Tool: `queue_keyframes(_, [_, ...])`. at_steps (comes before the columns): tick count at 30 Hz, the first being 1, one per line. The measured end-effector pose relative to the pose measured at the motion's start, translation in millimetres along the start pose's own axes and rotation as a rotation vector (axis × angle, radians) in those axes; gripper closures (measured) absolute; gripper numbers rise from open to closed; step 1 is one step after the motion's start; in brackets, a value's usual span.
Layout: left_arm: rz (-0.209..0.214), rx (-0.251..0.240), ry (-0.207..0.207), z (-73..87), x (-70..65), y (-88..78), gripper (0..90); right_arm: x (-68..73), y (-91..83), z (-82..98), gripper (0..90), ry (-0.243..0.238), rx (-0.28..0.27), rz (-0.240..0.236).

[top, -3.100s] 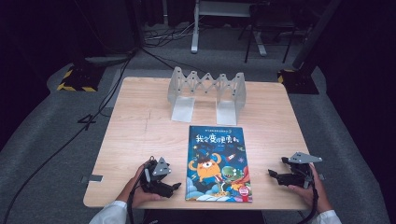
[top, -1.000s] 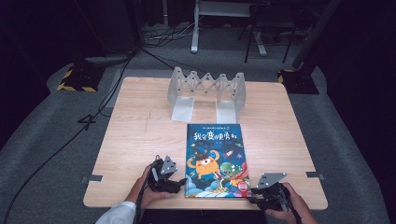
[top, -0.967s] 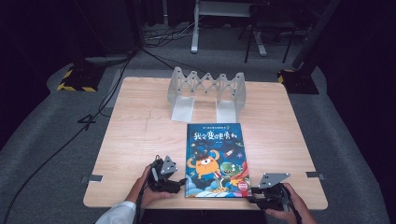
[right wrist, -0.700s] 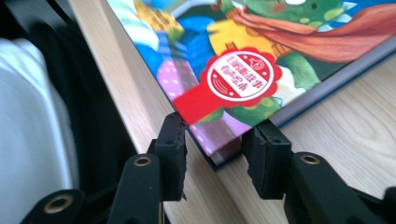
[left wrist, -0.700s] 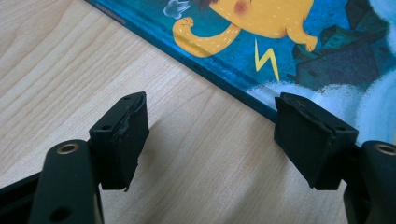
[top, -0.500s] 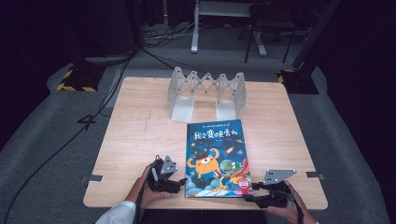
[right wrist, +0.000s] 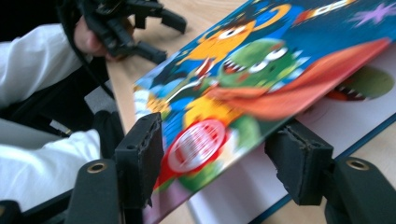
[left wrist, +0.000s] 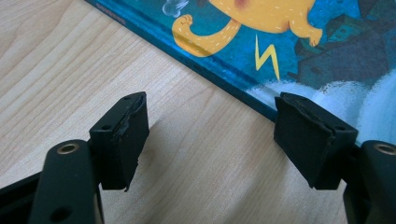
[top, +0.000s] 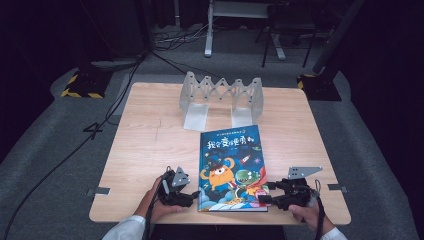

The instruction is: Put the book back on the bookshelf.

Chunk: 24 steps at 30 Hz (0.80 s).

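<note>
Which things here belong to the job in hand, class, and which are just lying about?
In the job:
picture book, front cover lifted at its near right corner
right claw, open around the cover
left claw, open at the book's left edge

Lying about:
grey folding book rack
table

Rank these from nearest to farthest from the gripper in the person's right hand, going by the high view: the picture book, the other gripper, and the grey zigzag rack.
1. The picture book: right beside the right gripper, whose fingers reach its near corner.
2. The left gripper: across the book, at its other near corner.
3. The grey zigzag rack: at the table's far edge.
</note>
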<state>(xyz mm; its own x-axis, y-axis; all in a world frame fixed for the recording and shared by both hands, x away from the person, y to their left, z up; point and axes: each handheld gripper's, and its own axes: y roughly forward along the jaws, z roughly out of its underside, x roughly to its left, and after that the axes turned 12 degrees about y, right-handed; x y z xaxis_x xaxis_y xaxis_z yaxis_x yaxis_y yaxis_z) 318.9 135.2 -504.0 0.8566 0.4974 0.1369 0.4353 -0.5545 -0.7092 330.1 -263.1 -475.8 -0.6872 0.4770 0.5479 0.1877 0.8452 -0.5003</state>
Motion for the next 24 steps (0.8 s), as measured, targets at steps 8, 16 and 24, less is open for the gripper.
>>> queue_keyframes(8, [-0.002, 0.002, 0.000, 0.1, 0.0, -0.1, 26.0, -11.4, 9.9, -17.5, 56.3, 0.003, -0.041, -0.104])
queue_keyframes(16, [-0.005, 0.027, -0.010, -3.0, 0.9, 1.0, 21.8, 1.0, 0.8, -6.4, 56.4, -0.066, -0.079, -0.086])
queue_keyframes(24, [0.130, -0.003, -0.035, -24.2, -1.5, 15.1, 22.9, 6.1, -18.6, 3.7, 56.7, -0.123, -0.160, -0.007])
